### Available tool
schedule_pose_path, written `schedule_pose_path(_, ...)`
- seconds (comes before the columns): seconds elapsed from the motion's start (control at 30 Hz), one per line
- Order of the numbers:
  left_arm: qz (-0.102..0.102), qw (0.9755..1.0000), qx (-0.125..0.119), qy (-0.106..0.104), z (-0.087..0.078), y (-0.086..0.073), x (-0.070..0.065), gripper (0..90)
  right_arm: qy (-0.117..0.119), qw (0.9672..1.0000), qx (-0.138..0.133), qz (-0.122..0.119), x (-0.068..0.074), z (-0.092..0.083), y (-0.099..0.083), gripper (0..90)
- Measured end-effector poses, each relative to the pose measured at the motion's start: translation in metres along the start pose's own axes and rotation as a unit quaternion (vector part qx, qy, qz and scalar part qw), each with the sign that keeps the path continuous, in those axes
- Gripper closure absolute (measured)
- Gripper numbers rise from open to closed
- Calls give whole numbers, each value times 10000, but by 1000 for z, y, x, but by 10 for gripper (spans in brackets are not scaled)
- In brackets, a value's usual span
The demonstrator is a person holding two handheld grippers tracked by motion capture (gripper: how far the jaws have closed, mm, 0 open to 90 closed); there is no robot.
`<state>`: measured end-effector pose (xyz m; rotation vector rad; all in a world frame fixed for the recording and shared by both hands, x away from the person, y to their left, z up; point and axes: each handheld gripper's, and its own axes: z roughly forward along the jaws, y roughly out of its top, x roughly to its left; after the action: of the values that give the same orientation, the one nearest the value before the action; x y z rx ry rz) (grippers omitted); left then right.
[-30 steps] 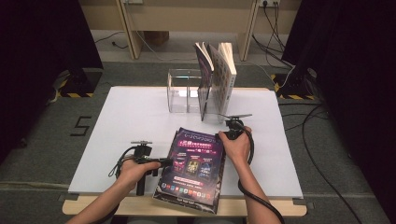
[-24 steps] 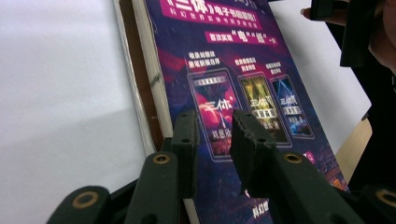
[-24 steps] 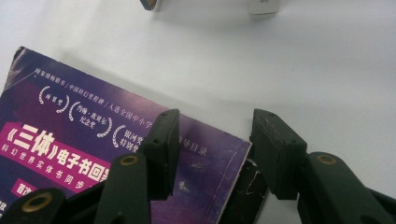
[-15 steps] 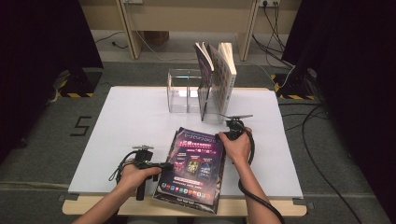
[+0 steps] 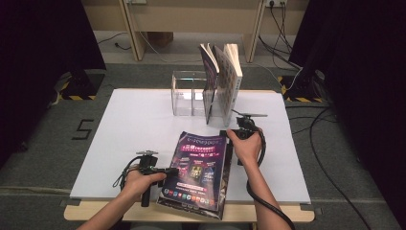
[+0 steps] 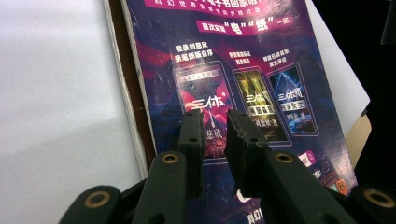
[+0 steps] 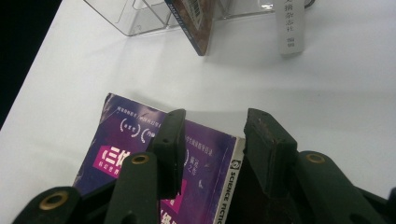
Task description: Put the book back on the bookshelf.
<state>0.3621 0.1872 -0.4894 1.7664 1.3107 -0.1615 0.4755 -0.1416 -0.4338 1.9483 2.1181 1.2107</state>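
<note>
A thick book with a purple cover (image 5: 198, 167) lies near the table's front edge and overhangs it. My left gripper (image 5: 174, 170) reaches in over its left side. In the left gripper view the jaws (image 6: 215, 116) hover above the cover (image 6: 243, 60) with a narrow gap and nothing between them; they have just been closing. My right gripper (image 5: 230, 136) is at the book's far right corner. In the right gripper view its jaws (image 7: 215, 116) straddle the spine and have just been closing on the book (image 7: 135, 135), whose corner is raised off the table.
A clear acrylic holder (image 5: 186, 93) stands at the back of the white table (image 5: 129, 129), with two books (image 5: 222, 79) upright at its right end. In the right gripper view the holder (image 7: 135, 18) lies just ahead. Cables trail from both grippers.
My right hand has risen a little with the book's far right corner. The left hand has stayed almost where it was.
</note>
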Motion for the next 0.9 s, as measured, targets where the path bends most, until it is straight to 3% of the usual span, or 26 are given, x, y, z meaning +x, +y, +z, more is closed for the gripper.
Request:
schedule_pose_path(0.23, 33, 10000, -6, -35, 1, -1, -1, 758, 69, 9997, 162, 195, -2, -1, -6, 593)
schedule_pose_path(0.33, 59, 10000, -38, 2, 1, -2, -1, 759, 379, 9986, 37, 379, -1, -6, -6, 595)
schedule_pose_path(0.4, 5, 10000, -45, -23, 0, -2, -1, 763, 568, 9973, 111, 458, 2, -8, -6, 596)
schedule_pose_path(0.53, -29, 10000, -66, -42, 0, -3, 1, 767, 431, 9987, 120, 223, 8, -9, -9, 596)
schedule_pose_path(0.73, -27, 10000, -70, -34, 0, -3, 1, 766, 355, 9982, 426, 215, 11, -3, -16, 605)
schedule_pose_path(0.83, -46, 9999, -87, -40, 0, -3, 1, 766, 270, 9986, 441, 117, 13, -3, -18, 624)
schedule_pose_path(0.9, -30, 10000, -81, -17, 0, -3, 0, 763, 264, 9965, 798, 31, 18, 1, -21, 693)
